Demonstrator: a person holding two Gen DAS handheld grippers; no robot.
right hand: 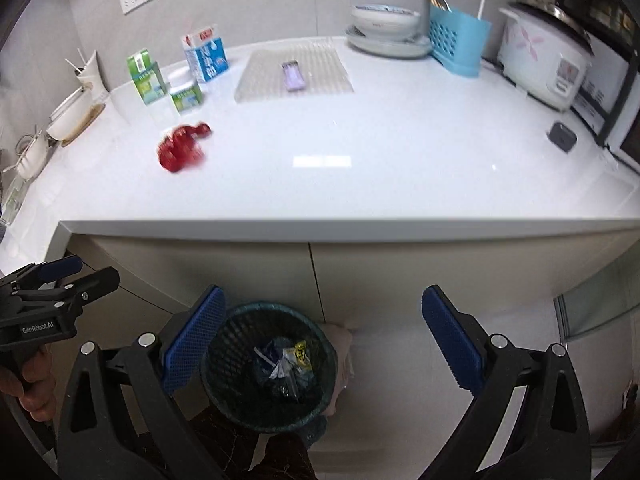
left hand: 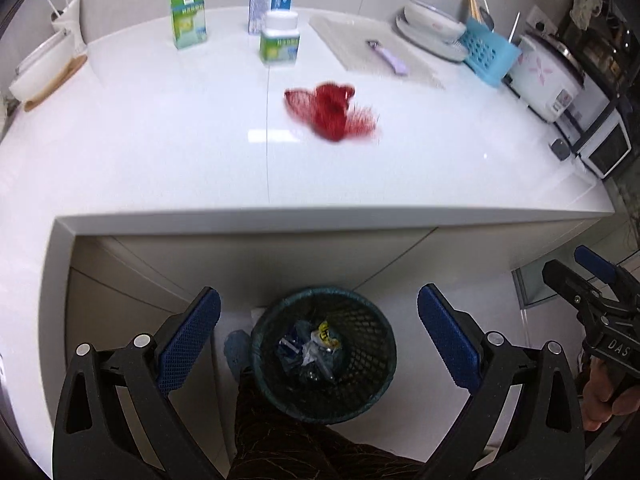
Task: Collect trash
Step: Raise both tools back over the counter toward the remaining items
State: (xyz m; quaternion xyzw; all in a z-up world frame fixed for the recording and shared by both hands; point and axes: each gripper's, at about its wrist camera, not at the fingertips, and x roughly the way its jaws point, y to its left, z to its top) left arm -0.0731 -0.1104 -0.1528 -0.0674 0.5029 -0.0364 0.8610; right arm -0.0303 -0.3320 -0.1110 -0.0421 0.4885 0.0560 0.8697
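Note:
A crumpled red mesh net (left hand: 332, 110) lies on the white counter (left hand: 160, 152); it also shows in the right wrist view (right hand: 182, 148). A dark mesh trash bin (left hand: 324, 354) stands on the floor below the counter's front edge with wrappers (left hand: 316, 350) inside; it shows in the right wrist view (right hand: 270, 366) too. My left gripper (left hand: 319, 332) is open and empty above the bin. My right gripper (right hand: 322, 338) is open and empty, also over the bin. Each gripper appears at the edge of the other's view: the right one (left hand: 576, 276) and the left one (right hand: 80, 276).
On the counter stand a green carton (left hand: 187, 12), a blue milk carton (left hand: 271, 2), a white-capped jar (left hand: 280, 38), a mat with a purple tool (left hand: 388, 56), stacked plates (left hand: 434, 28), a blue utensil holder (left hand: 488, 54) and a rice cooker (left hand: 548, 76). Bowls (left hand: 42, 66) sit at the left.

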